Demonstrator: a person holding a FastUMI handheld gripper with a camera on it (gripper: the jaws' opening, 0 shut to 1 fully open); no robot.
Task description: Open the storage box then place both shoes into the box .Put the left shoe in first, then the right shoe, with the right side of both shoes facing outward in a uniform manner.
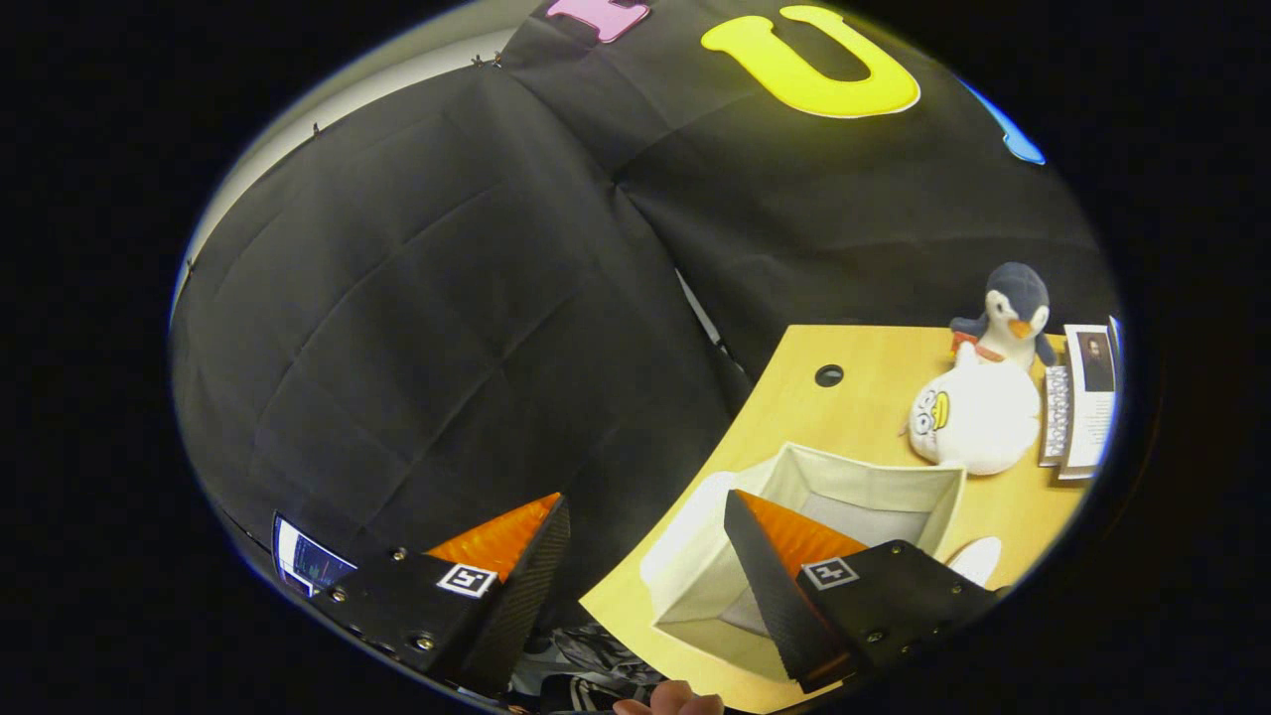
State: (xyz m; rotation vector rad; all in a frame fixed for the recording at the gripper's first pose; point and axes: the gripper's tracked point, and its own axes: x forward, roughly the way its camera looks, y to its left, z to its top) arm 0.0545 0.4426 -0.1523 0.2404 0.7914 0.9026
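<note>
The storage box [874,487], a white fabric box with its top open and its inside bare as far as I can see, sits on the wooden table [864,353]. My gripper [645,516] is open with nothing between its fingers. It hangs tilted above the table's near corner. One finger [794,566] overlaps the box, the other finger [506,556] is off the table over the black cloth. A white rounded shape [978,558], possibly a shoe's toe, peeks out past the box beside the finger.
Beyond the box stand a white round plush toy [978,417] and a penguin plush [1013,313]. A framed picture [1092,397] and a small keypad-like item [1056,412] lie beside them. The table has a cable hole [828,375]. A person's fingers [670,703] show below the gripper.
</note>
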